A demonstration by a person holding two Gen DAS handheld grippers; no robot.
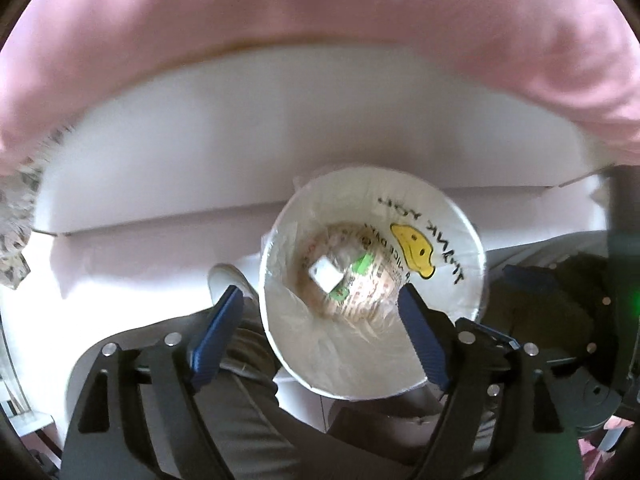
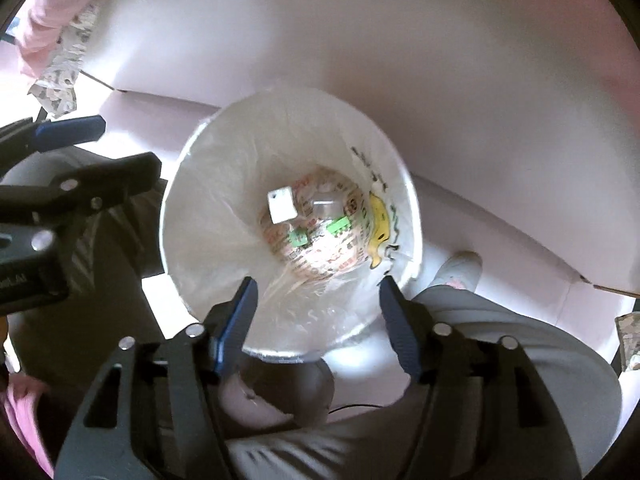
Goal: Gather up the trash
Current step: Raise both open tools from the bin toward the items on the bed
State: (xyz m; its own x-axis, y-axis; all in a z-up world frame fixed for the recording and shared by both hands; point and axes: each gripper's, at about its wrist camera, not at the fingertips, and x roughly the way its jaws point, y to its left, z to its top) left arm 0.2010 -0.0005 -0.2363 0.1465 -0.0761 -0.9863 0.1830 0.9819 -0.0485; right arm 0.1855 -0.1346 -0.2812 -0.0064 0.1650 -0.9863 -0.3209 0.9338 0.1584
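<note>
A round white bin [image 1: 288, 320] lined with a thin plastic bag stands on the floor below me. The bag bears a yellow smiley face [image 1: 412, 248] and black lettering. At its bottom lie crumpled printed wrappers [image 1: 360, 304], a small white block [image 1: 325, 276] and green scraps. My left gripper [image 1: 320, 294] hangs open above the bin with nothing between its blue pads. The right wrist view looks into the same bin [image 2: 208, 240], with the white block [image 2: 282, 204] on the wrappers [image 2: 320, 256]. My right gripper [image 2: 318, 283] is open and empty over the near rim. A left gripper finger [image 2: 68, 132] shows at the left edge.
Pink fabric [image 1: 320, 20] fills the top, above a white cardboard panel [image 1: 280, 120]. A person's grey trouser leg [image 2: 500, 340] and pale shoe [image 2: 460, 268] stand right beside the bin. Patterned paper [image 1: 16, 220] lies at the far left.
</note>
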